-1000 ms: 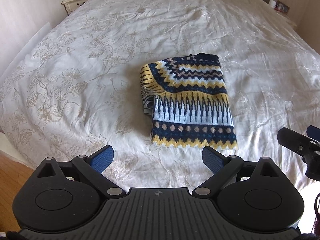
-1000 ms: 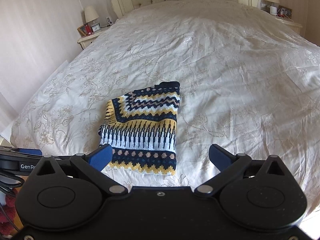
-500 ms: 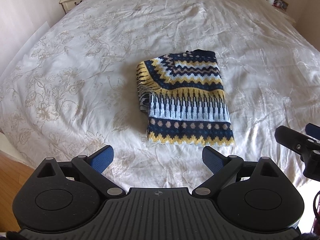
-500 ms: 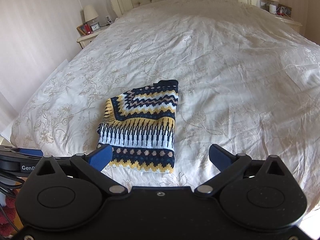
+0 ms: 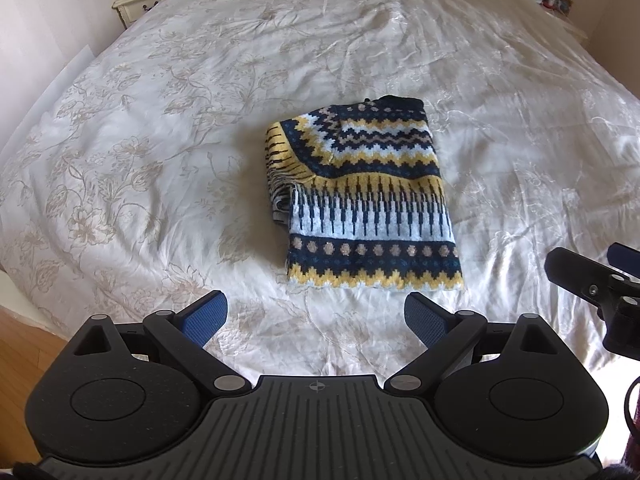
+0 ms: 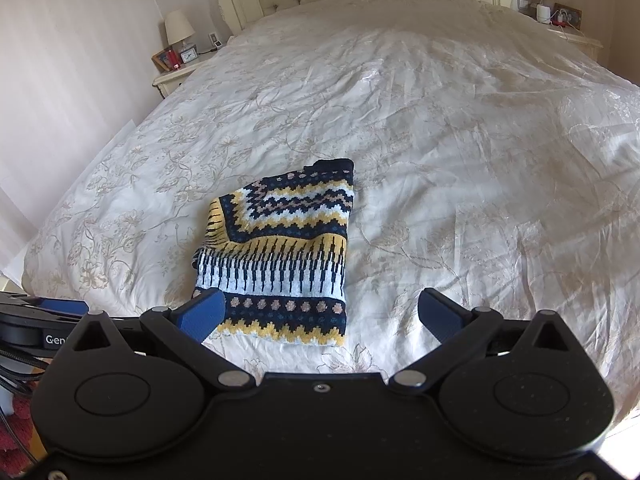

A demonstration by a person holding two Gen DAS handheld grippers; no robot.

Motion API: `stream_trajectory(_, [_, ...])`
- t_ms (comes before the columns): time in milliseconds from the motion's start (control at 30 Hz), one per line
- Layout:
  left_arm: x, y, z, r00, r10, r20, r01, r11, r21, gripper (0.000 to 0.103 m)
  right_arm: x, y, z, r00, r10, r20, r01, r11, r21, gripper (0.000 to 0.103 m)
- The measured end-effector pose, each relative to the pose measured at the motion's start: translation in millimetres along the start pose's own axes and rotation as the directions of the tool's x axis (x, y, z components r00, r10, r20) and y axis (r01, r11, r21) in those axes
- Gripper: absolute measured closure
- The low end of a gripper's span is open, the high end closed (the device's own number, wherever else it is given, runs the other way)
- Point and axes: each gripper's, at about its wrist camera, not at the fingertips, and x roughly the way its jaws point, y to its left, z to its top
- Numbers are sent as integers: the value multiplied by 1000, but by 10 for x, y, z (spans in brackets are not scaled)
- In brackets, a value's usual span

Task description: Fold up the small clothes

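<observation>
Folded patterned knit sweater [image 5: 362, 204], flat on bed [image 5: 160, 140] near foot edge. Left tool [image 5: 316, 318] and right tool [image 6: 320, 314]: spread wide, holding nothing.

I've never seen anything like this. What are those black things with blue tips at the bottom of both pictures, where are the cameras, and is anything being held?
There is no robot here. A person holds a hand-held gripper in each hand, and each one carries a wide-angle camera looking forward along its two fingers. One picture comes from the left gripper, the other from the right gripper. The blue tips are the finger pads. At the right edge of the left camera's picture you can see part of the right gripper.

Both cameras look over a bed with a pale flowered cover. On it lies a patterned knitted sweater in navy, yellow and light blue, folded into a compact rectangle.

Nothing is held. Both grippers have their jaws wide apart, near the sweater's closest edge but not touching it.
</observation>
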Motion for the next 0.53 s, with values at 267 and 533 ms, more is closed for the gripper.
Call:
stream_trajectory(267, [43,18,16,1000,0,-9,0,1000,-6,7,72,62,24,1000,2,-10,-1,1000,11,1])
stream_trajectory(533, [117,40,71,1000,0,-15,0,1000,-1,8,161,86,53,1000,0,-29,0,1000,17,1])
